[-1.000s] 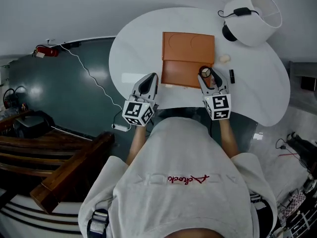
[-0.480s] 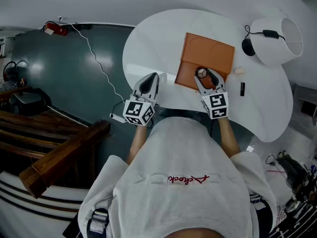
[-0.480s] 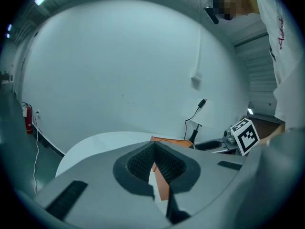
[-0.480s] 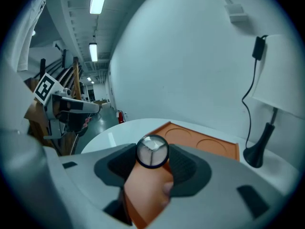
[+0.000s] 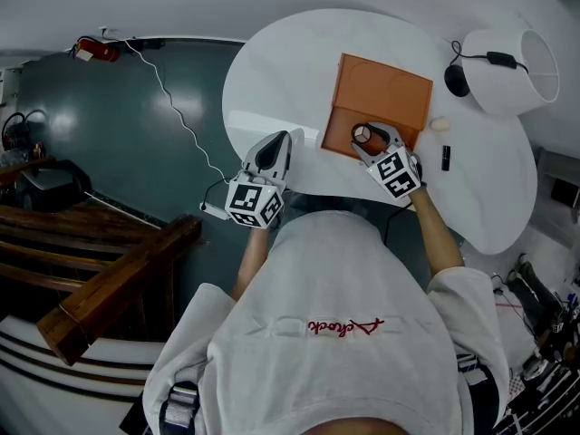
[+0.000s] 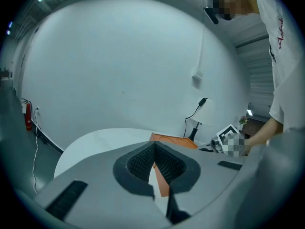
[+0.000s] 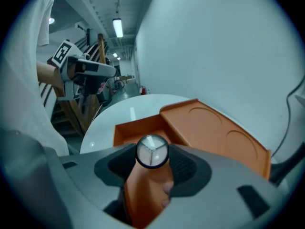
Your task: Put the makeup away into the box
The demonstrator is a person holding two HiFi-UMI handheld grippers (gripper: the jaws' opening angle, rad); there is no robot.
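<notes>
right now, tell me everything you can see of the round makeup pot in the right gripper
The round makeup pot shows only its circular end: a dark rim around a pale, glossy face, with three thin lines meeting at the centre. The rest of its body is hidden. It is clamped from both sides by the right gripper, end-on to that camera. In the head view it hangs over the near tray of the open orange box. Whether it touches the tray floor cannot be told.

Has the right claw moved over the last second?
Yes. Against the orange box, the right claw, gripping the round makeup jar, has shifted left from the box's near right corner toward its middle.
</notes>
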